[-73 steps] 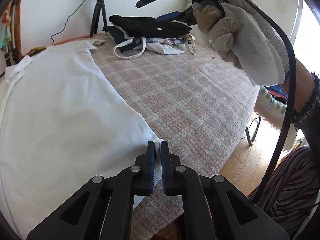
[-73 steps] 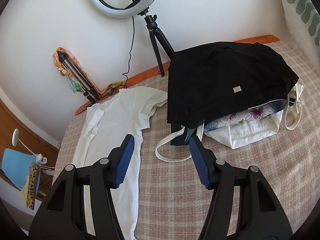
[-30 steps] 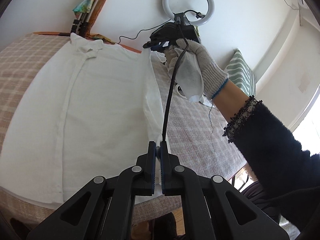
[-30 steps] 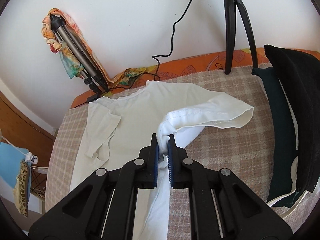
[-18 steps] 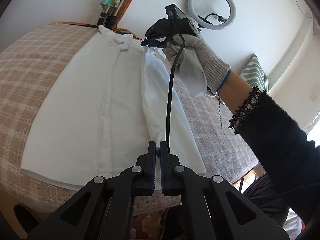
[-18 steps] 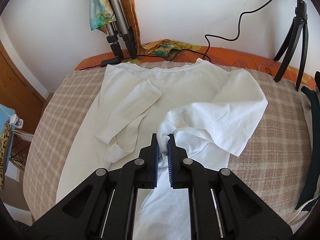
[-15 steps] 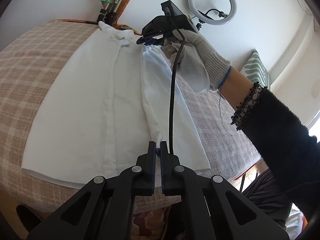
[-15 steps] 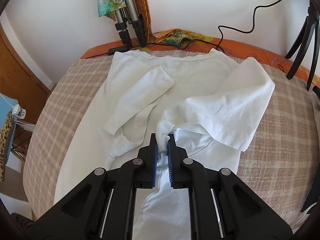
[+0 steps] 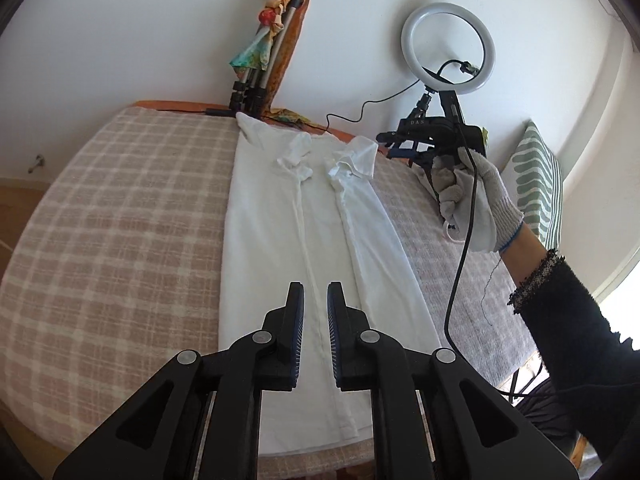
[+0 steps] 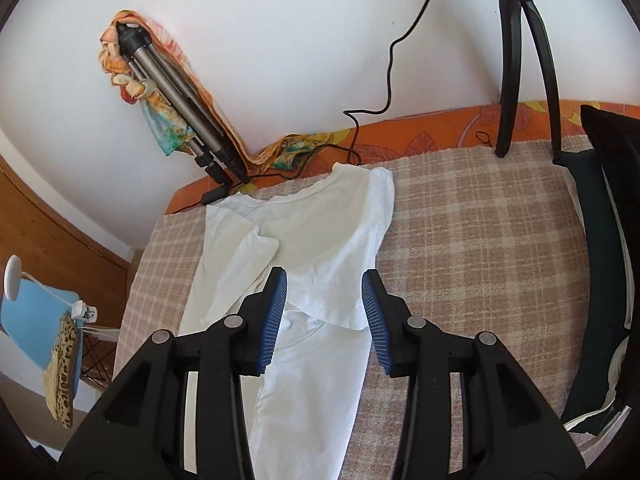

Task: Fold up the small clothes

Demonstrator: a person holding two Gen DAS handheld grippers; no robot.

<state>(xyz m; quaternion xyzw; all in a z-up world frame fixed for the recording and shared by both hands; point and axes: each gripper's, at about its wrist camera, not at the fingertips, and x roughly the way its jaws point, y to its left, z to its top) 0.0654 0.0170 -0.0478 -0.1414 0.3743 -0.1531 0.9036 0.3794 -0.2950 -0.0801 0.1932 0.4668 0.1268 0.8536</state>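
A white T-shirt (image 9: 320, 232) lies flat on the checked bed cover (image 9: 120, 248), both long sides folded in toward its middle, sleeves tucked near the collar. Above the shirt's lower part hovers my left gripper (image 9: 315, 292), its jaws opening a little with nothing between them. In the right wrist view the same T-shirt (image 10: 320, 264) lies under my right gripper (image 10: 324, 276), whose jaws are opening wide over the folded right sleeve, no cloth pressed by the pads. The right gripper (image 9: 404, 146) also shows in the left wrist view, held by a gloved hand (image 9: 476, 196) past the shirt's shoulder.
A pile of dark clothes (image 10: 608, 240) lies at the right of the bed. A ring light (image 9: 448, 46) and a folded tripod with a scarf (image 9: 260, 56) stand against the wall. A cable (image 9: 460, 248) hangs from the right gripper. A striped cushion (image 9: 536, 188) leans far right.
Both grippers let go of the shirt: the right side now lies folded over the middle, both jaws have parted, and the left gripper has lifted and pulled back.
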